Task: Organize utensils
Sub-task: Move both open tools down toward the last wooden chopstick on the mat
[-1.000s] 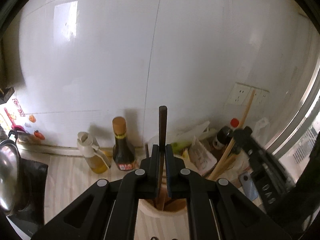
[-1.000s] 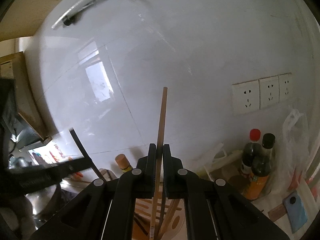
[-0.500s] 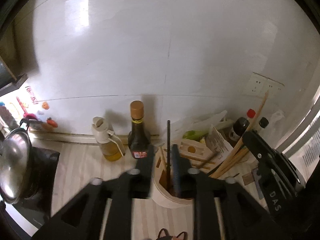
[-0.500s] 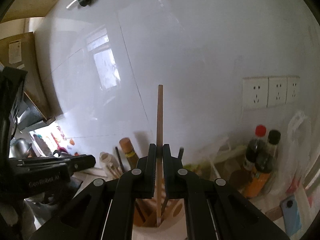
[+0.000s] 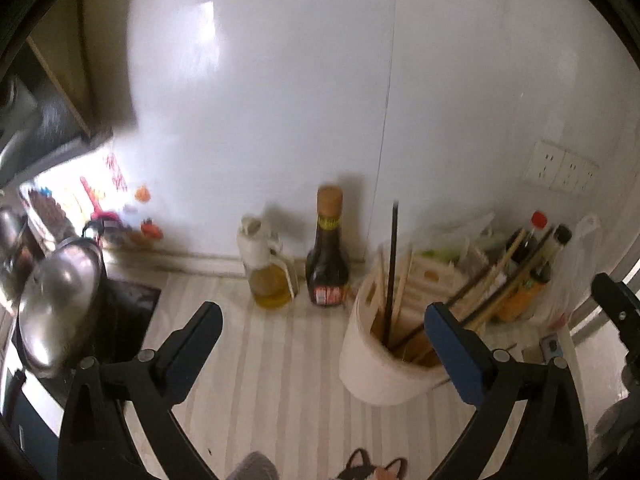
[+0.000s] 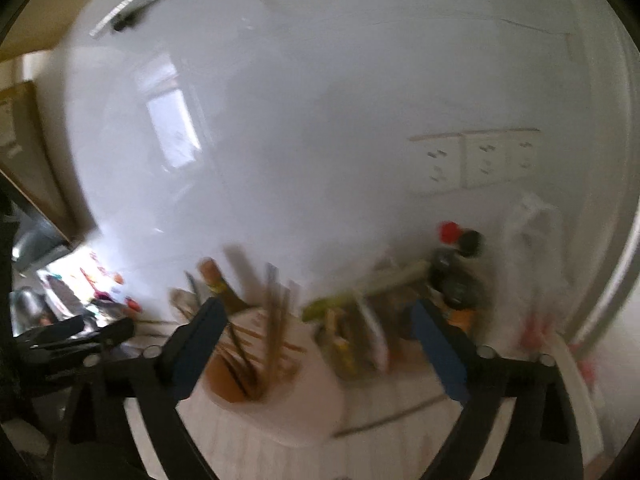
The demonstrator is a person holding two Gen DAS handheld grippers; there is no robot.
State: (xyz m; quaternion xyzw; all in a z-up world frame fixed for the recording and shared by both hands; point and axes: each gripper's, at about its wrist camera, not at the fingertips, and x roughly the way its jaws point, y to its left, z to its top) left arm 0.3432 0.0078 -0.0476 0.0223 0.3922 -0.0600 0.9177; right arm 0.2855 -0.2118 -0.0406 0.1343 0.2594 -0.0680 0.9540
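A round pale wooden utensil holder (image 5: 380,364) stands on the striped counter and holds several chopsticks. A dark chopstick (image 5: 391,272) stands upright in it, and wooden chopsticks (image 5: 488,292) lean to the right. My left gripper (image 5: 322,320) is open wide and empty, above and in front of the holder. In the blurred right wrist view the holder (image 6: 256,376) with wooden chopsticks (image 6: 276,320) sits between the fingers of my right gripper (image 6: 316,324), which is open and empty.
An oil jug (image 5: 268,268) and a dark sauce bottle (image 5: 327,252) stand at the wall behind the holder. Bottles (image 5: 536,256) and a plastic bag stand at the right. A steel pot lid (image 5: 56,304) sits on a black cooktop at the left. Wall sockets (image 5: 560,168) are at the upper right.
Both grippers have opened and let go of their chopsticks, which now stand in the holder. Both grippers have pulled back from the holder.
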